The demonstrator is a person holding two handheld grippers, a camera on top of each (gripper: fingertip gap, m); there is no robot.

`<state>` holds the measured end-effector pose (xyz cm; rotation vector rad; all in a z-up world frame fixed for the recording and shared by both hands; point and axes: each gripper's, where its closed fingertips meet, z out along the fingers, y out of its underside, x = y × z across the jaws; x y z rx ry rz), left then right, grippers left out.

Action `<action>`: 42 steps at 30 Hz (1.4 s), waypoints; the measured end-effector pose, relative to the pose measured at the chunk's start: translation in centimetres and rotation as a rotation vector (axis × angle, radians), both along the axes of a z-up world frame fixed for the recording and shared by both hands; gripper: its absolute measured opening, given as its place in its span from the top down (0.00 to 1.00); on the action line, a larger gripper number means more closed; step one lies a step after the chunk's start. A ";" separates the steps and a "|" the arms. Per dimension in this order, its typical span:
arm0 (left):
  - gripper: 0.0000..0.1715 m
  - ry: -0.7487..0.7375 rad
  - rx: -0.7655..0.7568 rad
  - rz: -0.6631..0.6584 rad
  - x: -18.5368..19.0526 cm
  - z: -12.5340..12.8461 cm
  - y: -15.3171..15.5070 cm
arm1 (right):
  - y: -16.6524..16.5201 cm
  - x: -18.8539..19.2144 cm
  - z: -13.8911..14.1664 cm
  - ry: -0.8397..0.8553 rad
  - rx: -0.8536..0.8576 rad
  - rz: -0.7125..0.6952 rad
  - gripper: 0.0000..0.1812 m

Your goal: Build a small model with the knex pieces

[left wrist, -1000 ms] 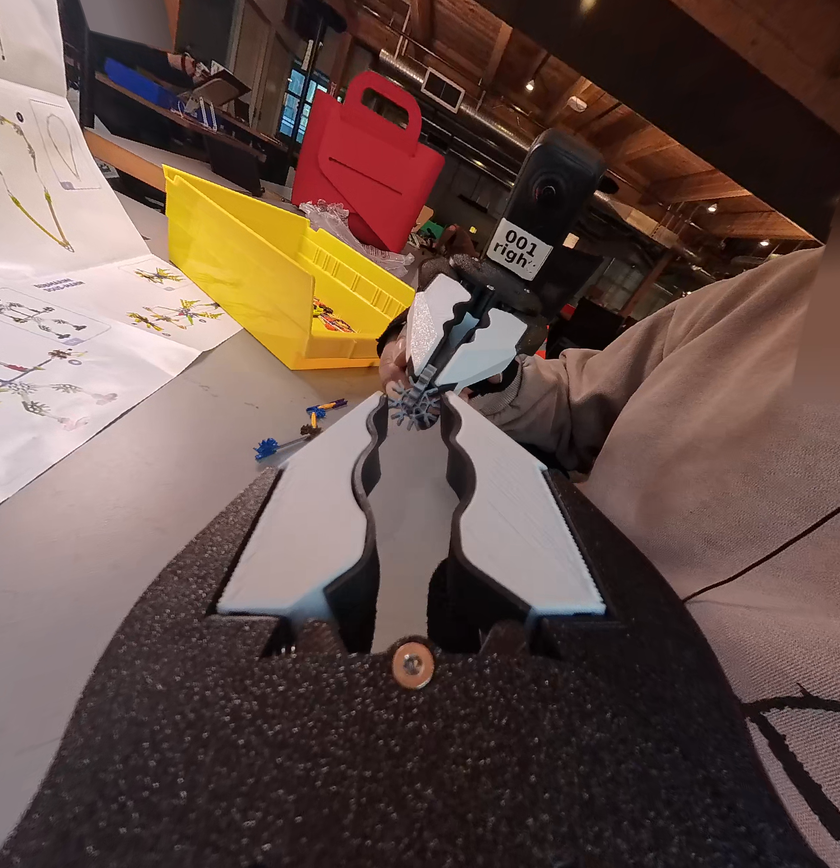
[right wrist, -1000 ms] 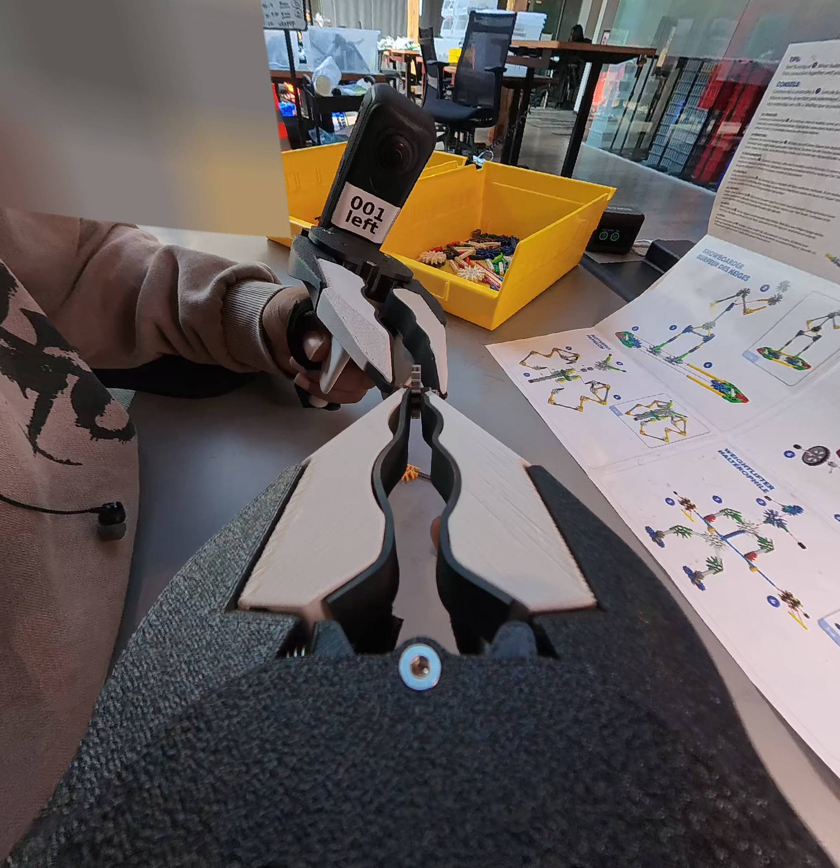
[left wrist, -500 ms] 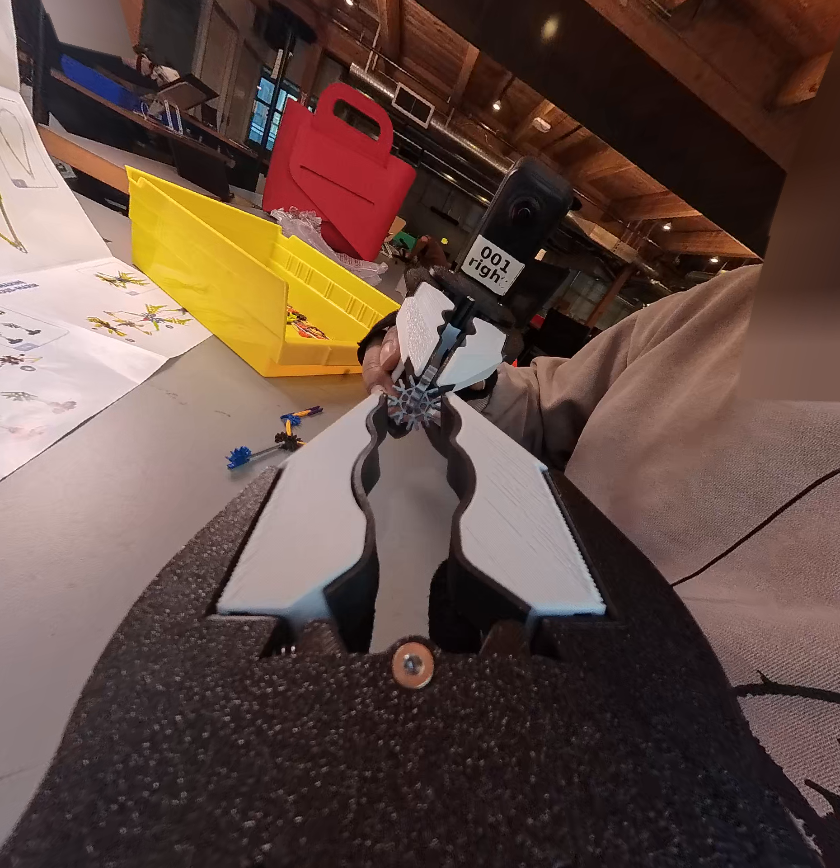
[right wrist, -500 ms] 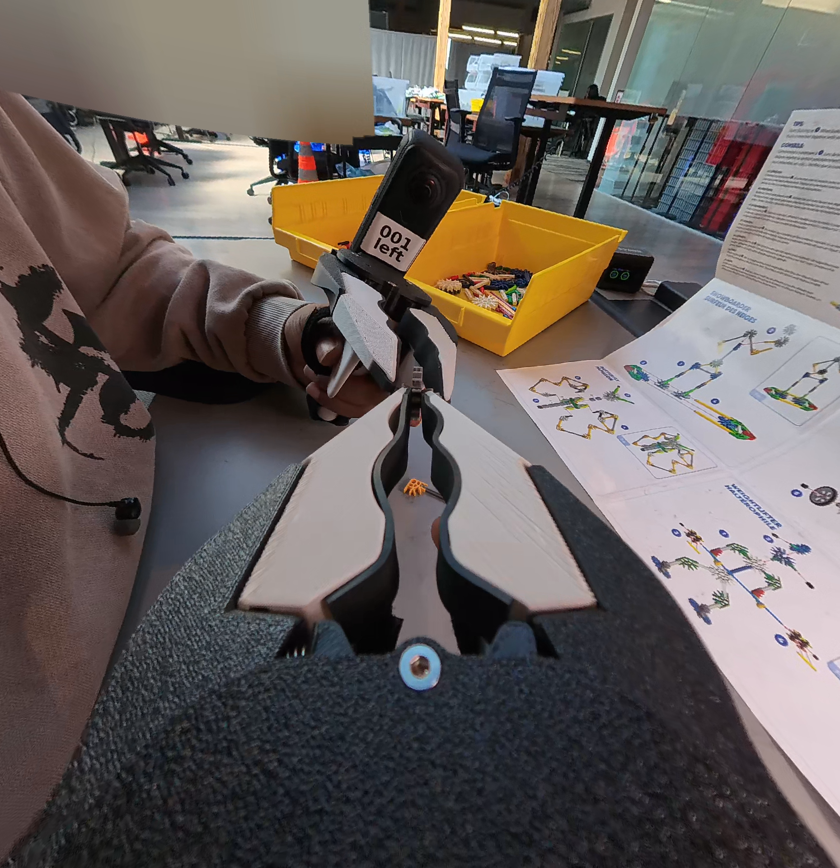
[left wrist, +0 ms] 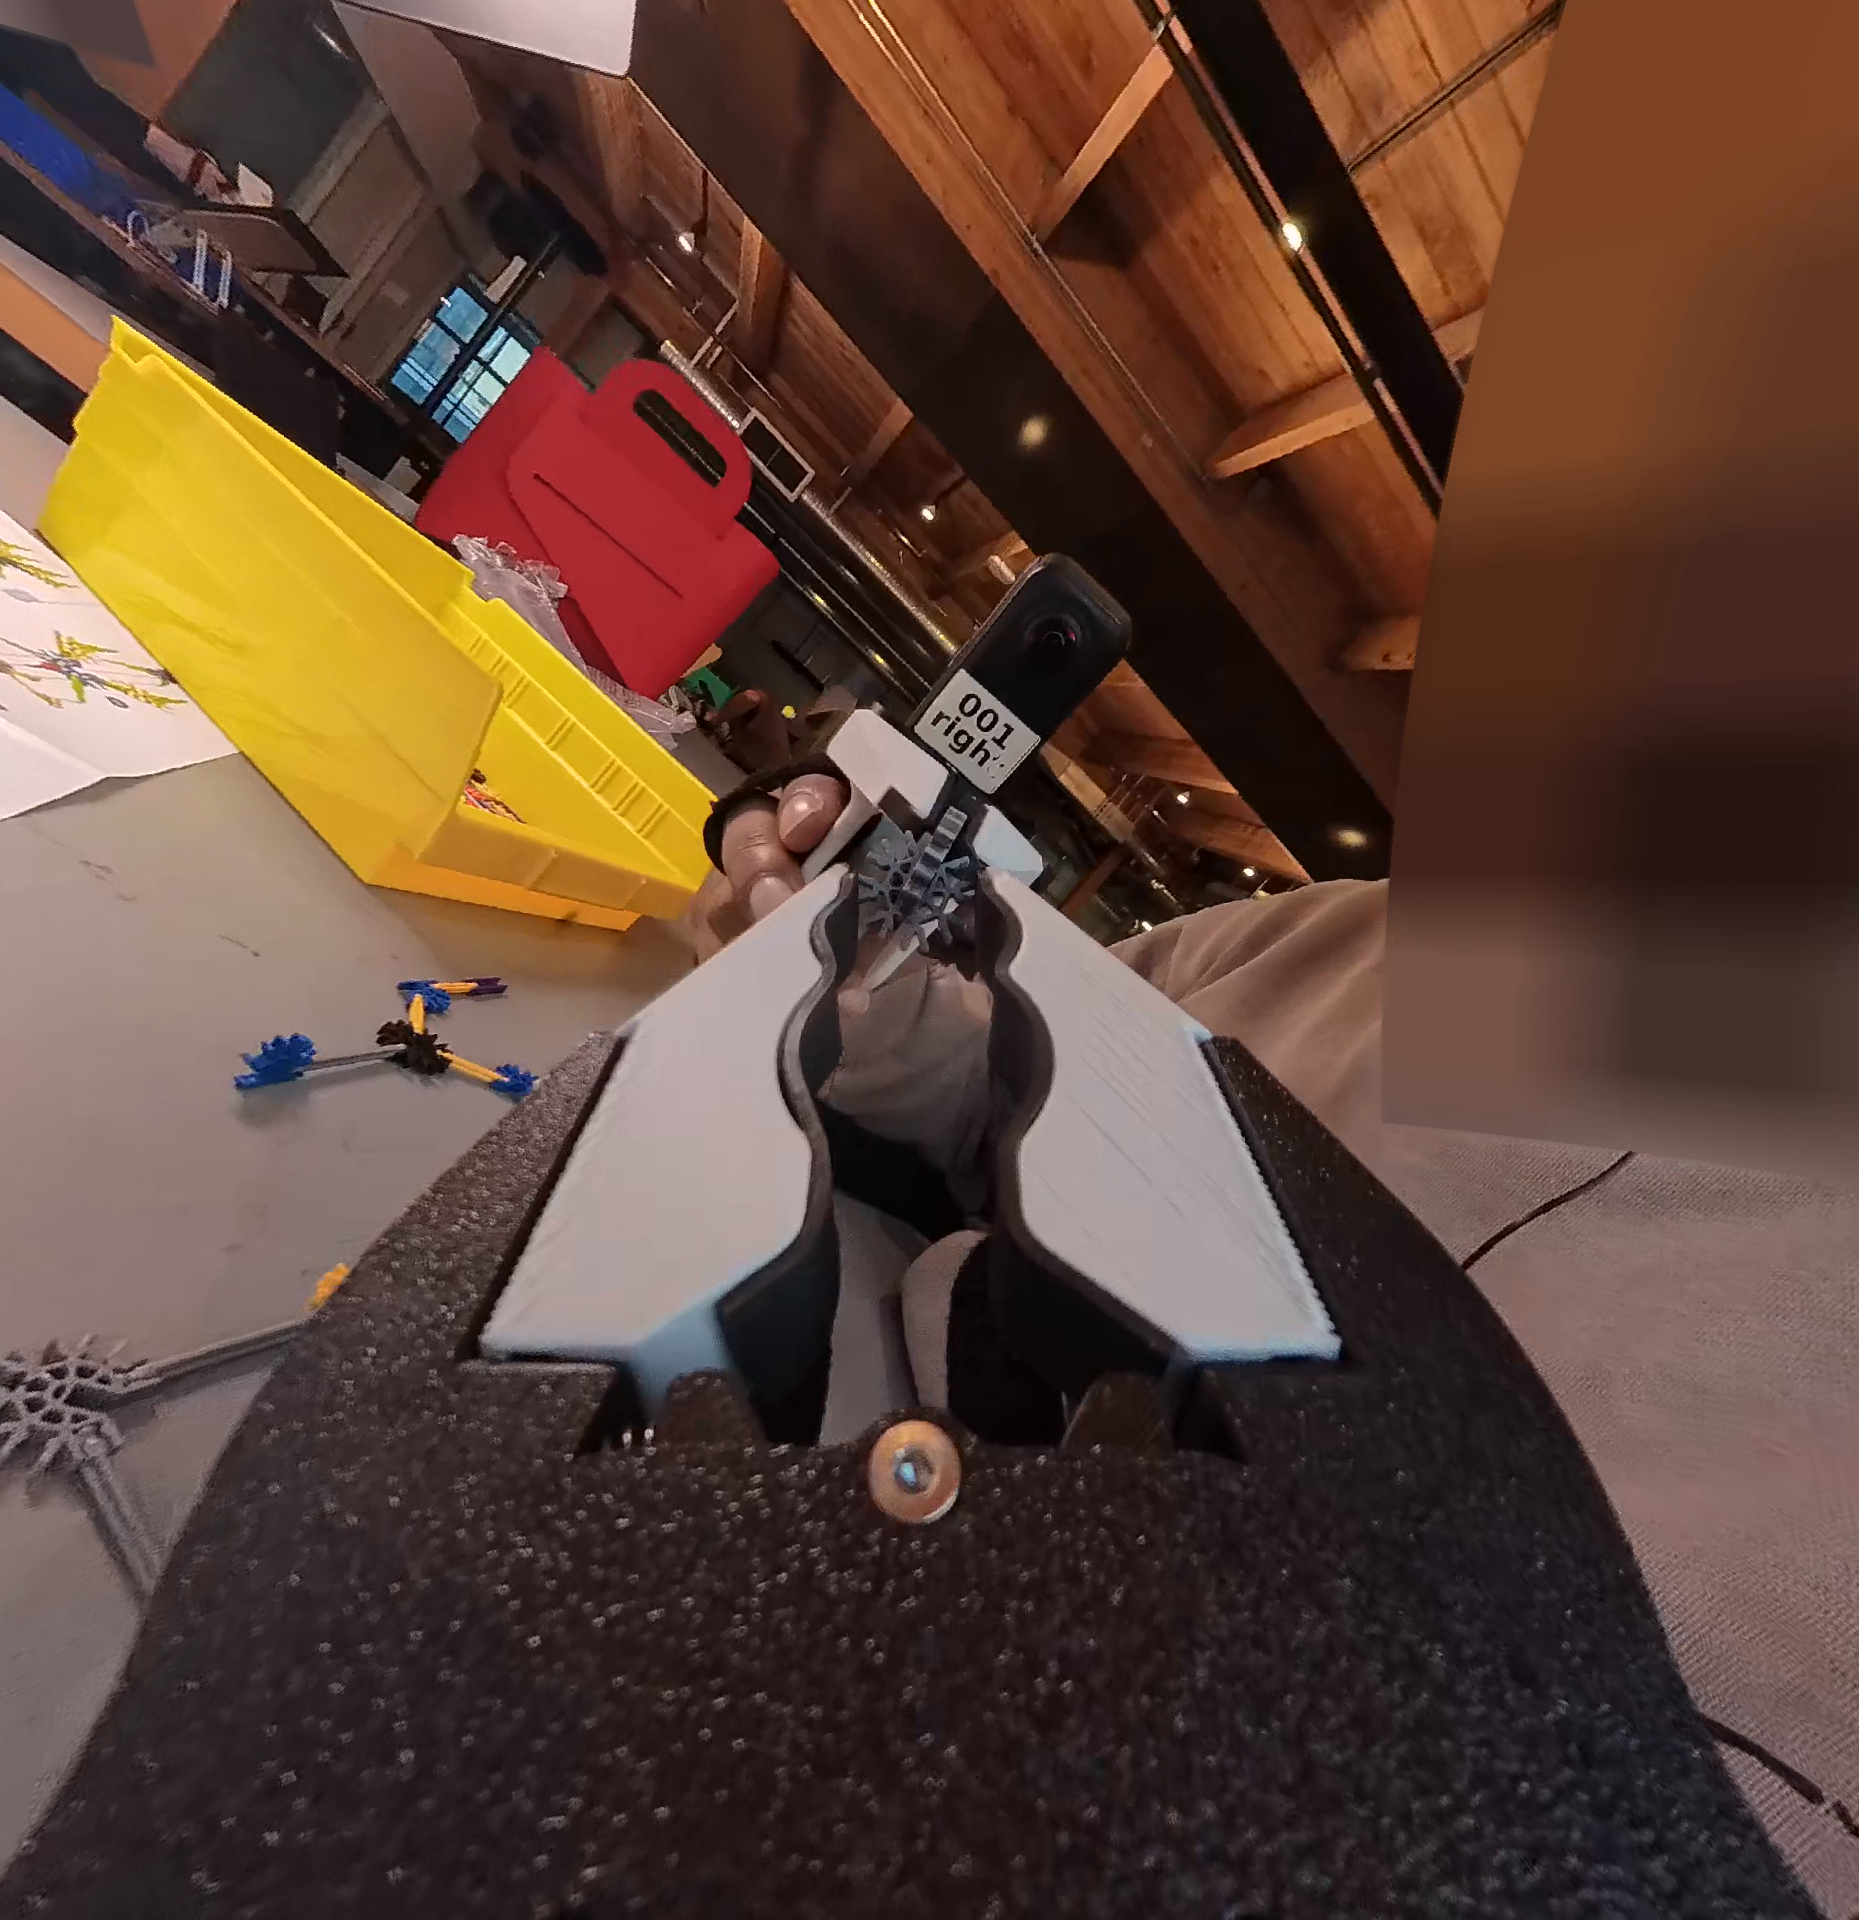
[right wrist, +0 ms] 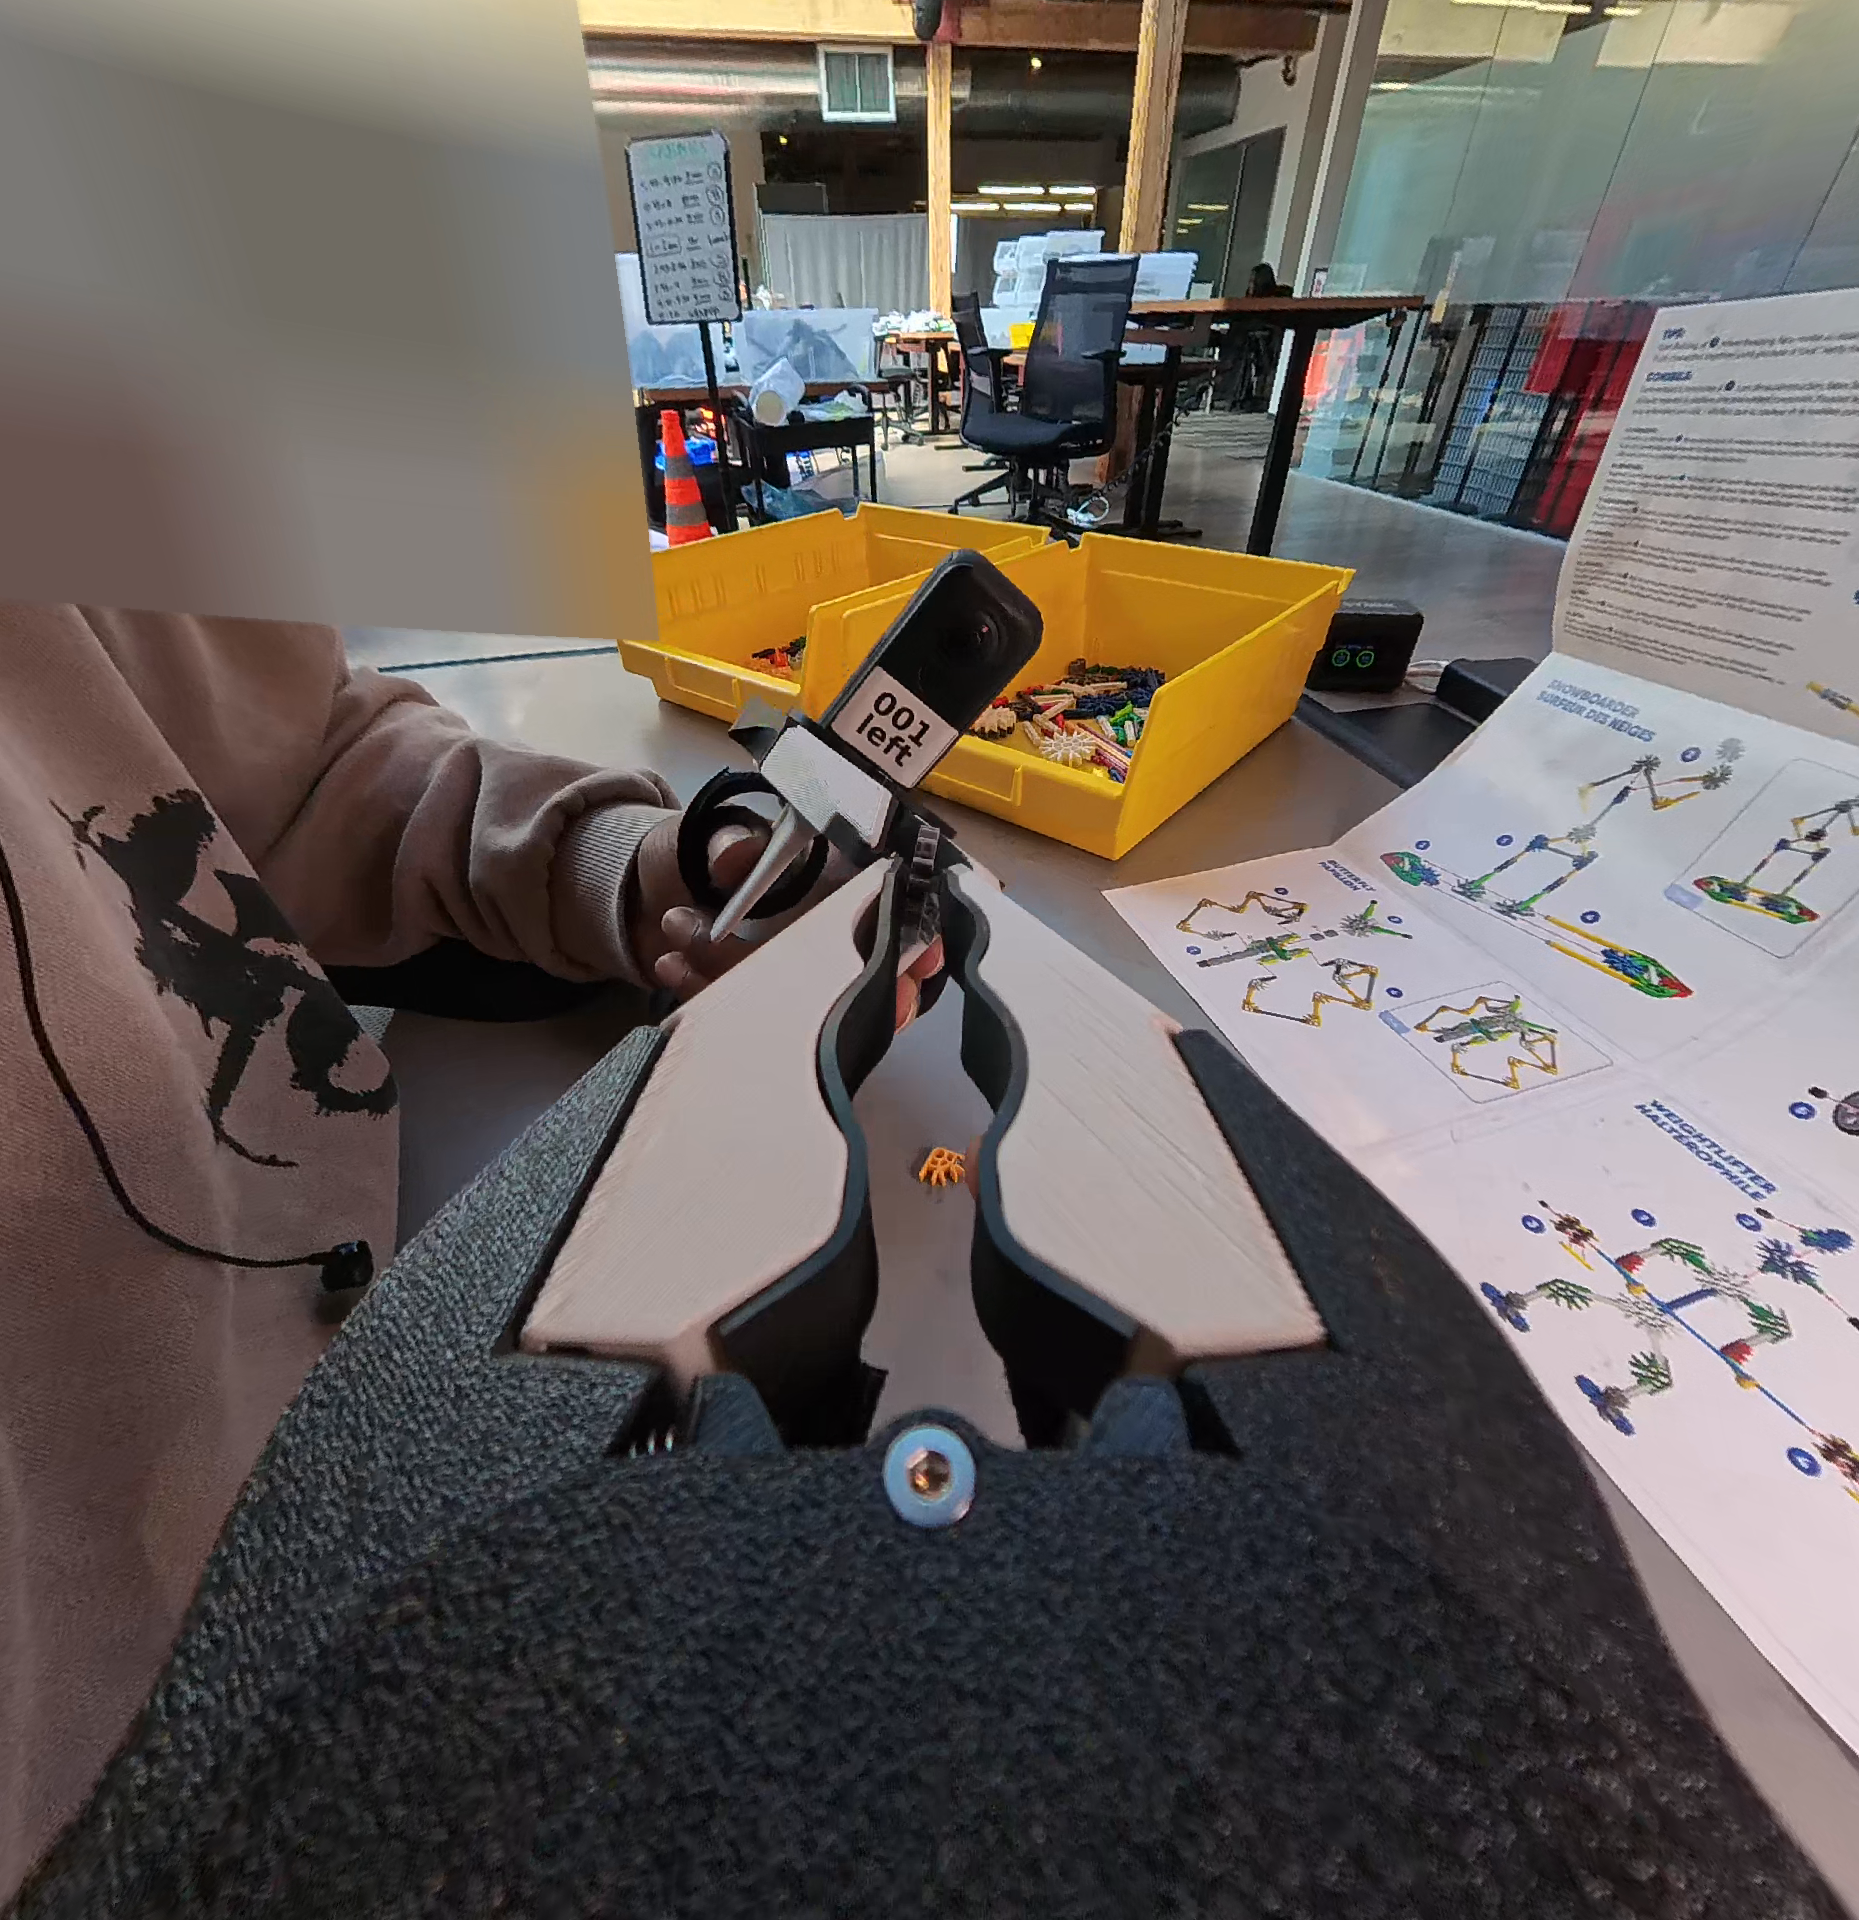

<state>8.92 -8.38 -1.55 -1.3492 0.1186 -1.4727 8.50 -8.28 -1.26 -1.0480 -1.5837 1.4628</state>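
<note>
Left tool (left wrist: 917,899) and right tool (right wrist: 920,883), tips meeting, both clenched on one grey connector (left wrist: 914,883) held above the tabletop (left wrist: 125,1039); each bears a white printed label; beyond, illustrated instruction sheet (right wrist: 1527,1039), then yellow bins (right wrist: 1195,665) holding mixed coloured parts (right wrist: 1081,717).

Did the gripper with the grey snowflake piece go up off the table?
Yes. The left gripper has risen: its camera now overlaps the yellow bin on the table, higher than before.
</note>
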 end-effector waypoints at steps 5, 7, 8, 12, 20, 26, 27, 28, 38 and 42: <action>0.88 -0.064 -0.022 -0.017 -0.1 0.2 0.0 | -0.1 -0.2 0.2 0.004 0.006 -0.005 0.96; 0.88 -0.082 -0.026 -0.022 -0.2 0.2 0.0 | 0.0 -0.2 0.3 0.007 0.010 -0.007 0.94; 0.88 -0.088 -0.028 -0.024 -0.2 0.3 0.0 | 0.0 -0.2 0.3 0.009 0.012 -0.010 0.94; 0.88 -0.099 -0.036 -0.025 -0.4 0.2 0.1 | 0.1 -0.2 0.1 0.008 0.043 -0.014 0.92; 0.88 -0.124 -0.053 -0.019 -1.0 0.1 0.4 | 0.6 -0.4 -1.5 -0.014 0.236 -0.070 0.83; 0.88 -0.128 -0.066 -0.002 -1.0 -0.1 0.7 | 0.3 -2.0 -2.1 -0.041 0.174 -0.164 0.79; 0.88 -0.128 -0.069 0.000 -1.0 -0.2 0.7 | 0.5 -2.1 -2.1 -0.031 0.192 -0.187 0.80; 0.88 -0.128 -0.071 0.001 -1.0 -0.2 0.8 | 0.6 -2.2 -2.1 -0.021 0.211 -0.201 0.83; 0.87 -0.125 -0.112 -0.011 -0.9 -0.7 1.0 | 0.5 -2.0 -2.6 -0.069 0.264 -0.166 0.88; 0.83 -0.065 -0.114 -0.006 -0.6 -1.1 0.9 | 0.5 -1.7 -2.9 -0.112 0.230 -0.128 0.88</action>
